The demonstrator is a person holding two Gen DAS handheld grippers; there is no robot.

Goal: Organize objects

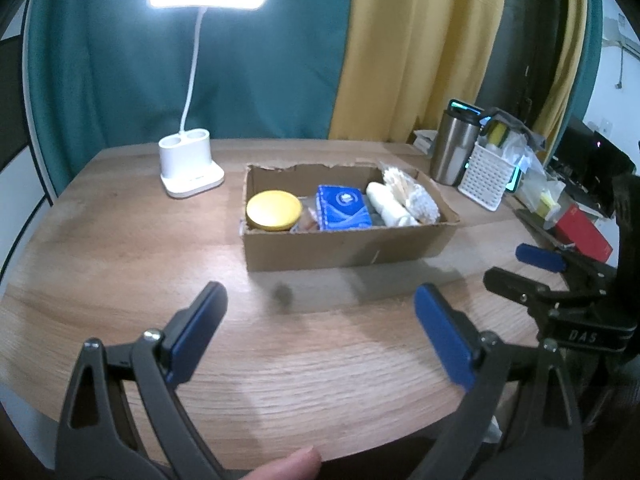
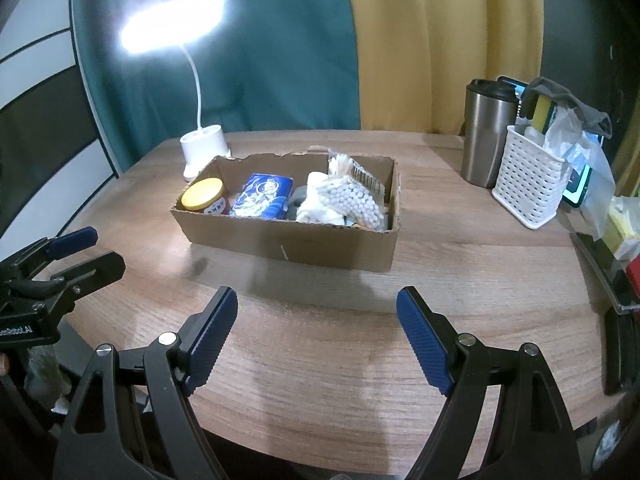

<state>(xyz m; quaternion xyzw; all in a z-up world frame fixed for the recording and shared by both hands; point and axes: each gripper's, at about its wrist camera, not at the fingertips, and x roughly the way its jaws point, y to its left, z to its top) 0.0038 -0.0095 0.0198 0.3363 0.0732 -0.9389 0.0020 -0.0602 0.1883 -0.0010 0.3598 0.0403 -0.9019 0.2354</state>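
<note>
A shallow cardboard box [image 1: 344,246] [image 2: 296,242] stands in the middle of the wooden table. It holds a yellow-lidded jar [image 1: 274,210] [image 2: 203,195], a blue tissue pack [image 1: 344,208] [image 2: 262,196], a white roll [image 1: 390,206] and a bag of cotton swabs [image 2: 352,196] [image 1: 408,190]. My left gripper [image 1: 320,320] is open and empty, near the front edge, short of the box. My right gripper [image 2: 316,320] is open and empty, also short of the box. Each gripper shows at the side of the other's view, the right one [image 1: 516,268] and the left one [image 2: 90,250].
A lit white desk lamp [image 1: 190,160] [image 2: 204,148] stands back left of the box. A steel tumbler [image 2: 486,132] [image 1: 456,148] and a white perforated basket [image 2: 528,178] [image 1: 486,178] with sponges and bags stand at the right. A red box [image 1: 582,234] lies further right. Curtains hang behind.
</note>
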